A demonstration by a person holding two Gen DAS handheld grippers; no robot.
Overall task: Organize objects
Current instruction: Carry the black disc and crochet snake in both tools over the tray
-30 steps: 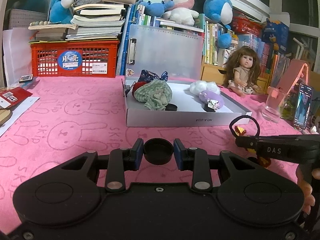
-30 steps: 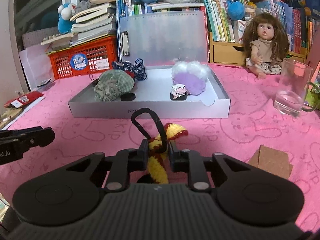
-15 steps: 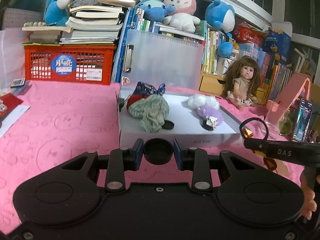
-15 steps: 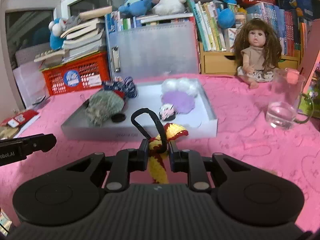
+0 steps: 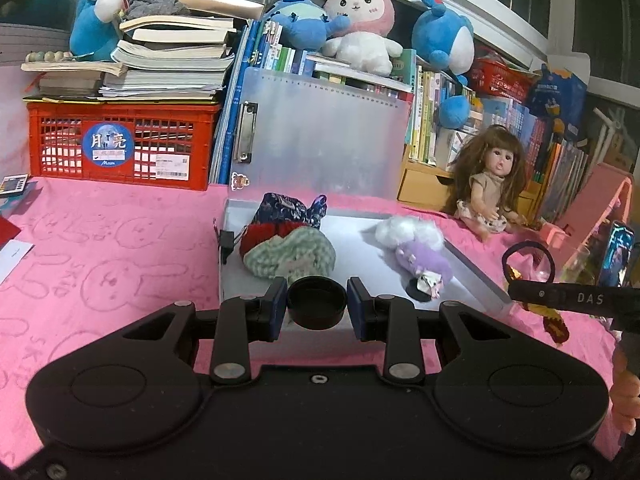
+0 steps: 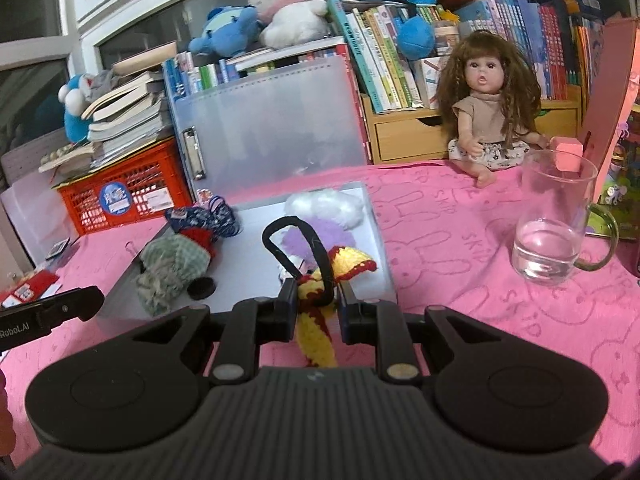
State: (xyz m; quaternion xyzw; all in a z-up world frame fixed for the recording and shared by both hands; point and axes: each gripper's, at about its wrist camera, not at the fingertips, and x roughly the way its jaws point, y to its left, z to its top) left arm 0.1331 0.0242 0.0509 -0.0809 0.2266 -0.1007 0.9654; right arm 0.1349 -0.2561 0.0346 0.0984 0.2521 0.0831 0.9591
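Left hand-held gripper (image 5: 317,305) clamps a round black cap (image 5: 317,301) between its pads, raised just before the near edge of the grey tray (image 5: 360,232). Right hand-held gripper (image 6: 317,303) is closed on a yellow-and-red crocheted hair tie (image 6: 316,320), its black elastic loop (image 6: 296,248) standing up ahead of the fingers, over the tray's near right corner on the pink counter (image 6: 460,264).

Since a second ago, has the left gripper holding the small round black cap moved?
Yes. The left gripper, shut on the black cap, has come forward to the grey tray, whose front edge now lies behind its fingertips.
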